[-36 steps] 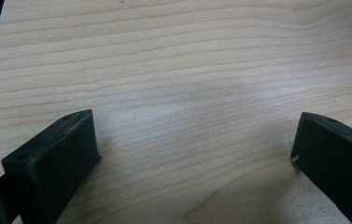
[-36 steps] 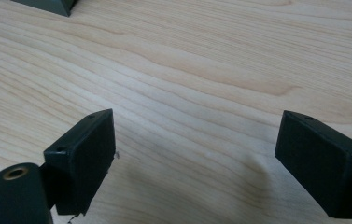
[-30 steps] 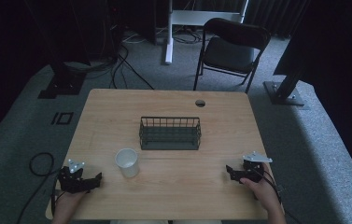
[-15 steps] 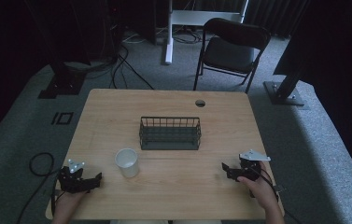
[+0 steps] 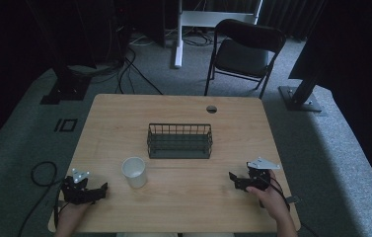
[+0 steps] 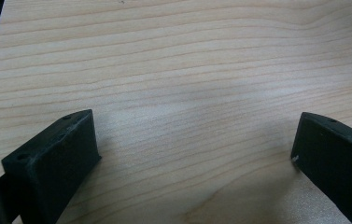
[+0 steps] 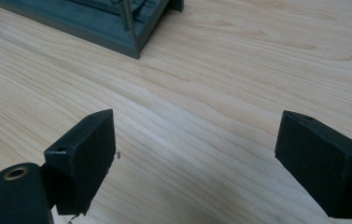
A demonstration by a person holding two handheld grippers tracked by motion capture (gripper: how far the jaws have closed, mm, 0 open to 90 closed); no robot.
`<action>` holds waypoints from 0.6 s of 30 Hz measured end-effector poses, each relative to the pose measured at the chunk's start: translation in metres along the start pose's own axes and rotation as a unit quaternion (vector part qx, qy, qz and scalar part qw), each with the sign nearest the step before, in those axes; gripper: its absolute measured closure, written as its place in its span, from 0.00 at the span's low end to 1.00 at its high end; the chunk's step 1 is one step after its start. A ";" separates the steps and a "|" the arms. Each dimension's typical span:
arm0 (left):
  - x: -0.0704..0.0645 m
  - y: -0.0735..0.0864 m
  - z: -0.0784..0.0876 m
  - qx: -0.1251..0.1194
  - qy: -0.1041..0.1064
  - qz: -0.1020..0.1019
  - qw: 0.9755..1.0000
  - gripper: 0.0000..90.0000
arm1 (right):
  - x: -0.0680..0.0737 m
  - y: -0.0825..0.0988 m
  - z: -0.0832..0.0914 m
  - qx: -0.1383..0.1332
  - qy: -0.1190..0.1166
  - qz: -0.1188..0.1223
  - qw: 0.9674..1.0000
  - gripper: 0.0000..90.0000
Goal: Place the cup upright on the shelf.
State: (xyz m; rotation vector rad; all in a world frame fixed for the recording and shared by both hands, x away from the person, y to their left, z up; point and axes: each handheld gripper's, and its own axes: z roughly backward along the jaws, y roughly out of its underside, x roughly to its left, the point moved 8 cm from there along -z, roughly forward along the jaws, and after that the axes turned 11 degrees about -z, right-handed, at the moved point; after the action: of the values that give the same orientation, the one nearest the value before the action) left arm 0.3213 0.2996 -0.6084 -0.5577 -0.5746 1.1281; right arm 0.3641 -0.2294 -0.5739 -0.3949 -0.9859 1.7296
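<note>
**Cup stands nearer the left gripper, both grippers released**

High view: a white paper cup (image 5: 134,172) stands upright on the wooden table (image 5: 183,212), mouth up, just in front of the near left corner of a dark wire basket (image 5: 179,140) that sits mid-table. The left gripper (image 5: 100,190) rests at the near left edge of the table, its jaws pointing right, toward the middle. The cup lies ahead of it and slightly farther up the table, near but apart. The right gripper (image 5: 234,178) is held at the near right side, jaws pointing left; the cup is well apart from it, across a bare stretch of wood. Judged from this layout, the left hand has the shorter reach to the cup, whose axis is vertical, so a sideways approach would suit. A black folding chair (image 5: 245,52) stands beyond the table.

Left gripper view: the two black jaws stand wide apart and hold nothing; between them lies bare wood grain. The gripper looks down at the table, low over it.

Right gripper view: the jaws are likewise spread, with nothing between them. A corner of the basket (image 7: 117,28) shows at the top left, ahead and off to the side of the gap.
</note>
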 end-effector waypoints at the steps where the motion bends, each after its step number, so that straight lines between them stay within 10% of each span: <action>1: 0.000 0.000 0.000 0.000 0.000 0.000 1.000 0.01 | 0.001 0.000 -0.001 0.000 -0.001 0.003 1.000 0.13; 18: 0.000 0.000 0.000 0.000 0.000 0.000 1.000 0.01 | 0.028 -0.008 -0.008 -0.003 -0.029 0.025 0.999 0.13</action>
State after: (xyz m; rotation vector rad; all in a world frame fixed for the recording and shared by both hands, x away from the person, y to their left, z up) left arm 0.3213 0.2997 -0.6084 -0.5576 -0.5748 1.1279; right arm 0.3636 -0.2004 -0.5670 -0.3781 -1.0293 1.7921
